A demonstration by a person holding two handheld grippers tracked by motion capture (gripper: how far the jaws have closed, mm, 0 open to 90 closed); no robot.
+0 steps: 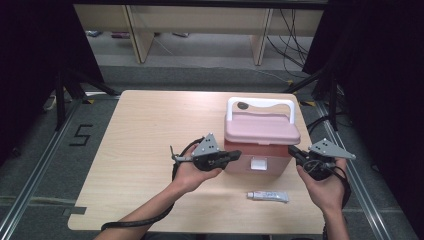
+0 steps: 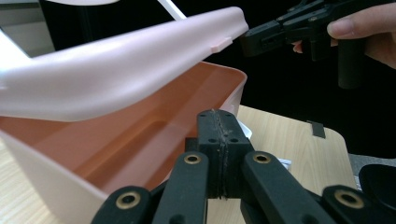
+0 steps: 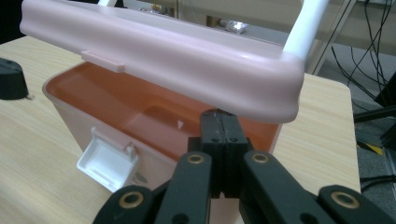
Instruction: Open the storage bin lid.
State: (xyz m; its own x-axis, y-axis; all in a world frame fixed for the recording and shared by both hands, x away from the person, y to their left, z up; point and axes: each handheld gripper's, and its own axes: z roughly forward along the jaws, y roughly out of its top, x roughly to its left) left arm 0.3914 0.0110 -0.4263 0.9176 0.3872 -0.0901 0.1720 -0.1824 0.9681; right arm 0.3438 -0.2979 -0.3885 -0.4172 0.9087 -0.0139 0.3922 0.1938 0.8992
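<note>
A pink box (image 1: 276,163) with a white handle (image 1: 260,104) stands on the table, its lid (image 1: 260,129) raised a little at the front. Its white latch (image 3: 108,161) hangs open. My left gripper (image 1: 236,155) is shut and empty at the box's front left corner; in the left gripper view its tips (image 2: 219,122) sit by the rim, below the lid (image 2: 116,79). My right gripper (image 1: 293,151) is shut at the front right corner, and its tips (image 3: 219,120) sit just under the lid's corner (image 3: 275,84). The orange-pink inside (image 3: 121,102) looks empty where it shows.
A small white tube (image 1: 267,196) lies on the wooden table (image 1: 140,145) near the front edge, between the hands. Bare tabletop spreads to the left and behind the box. Desk legs and cables stand on the floor beyond the table.
</note>
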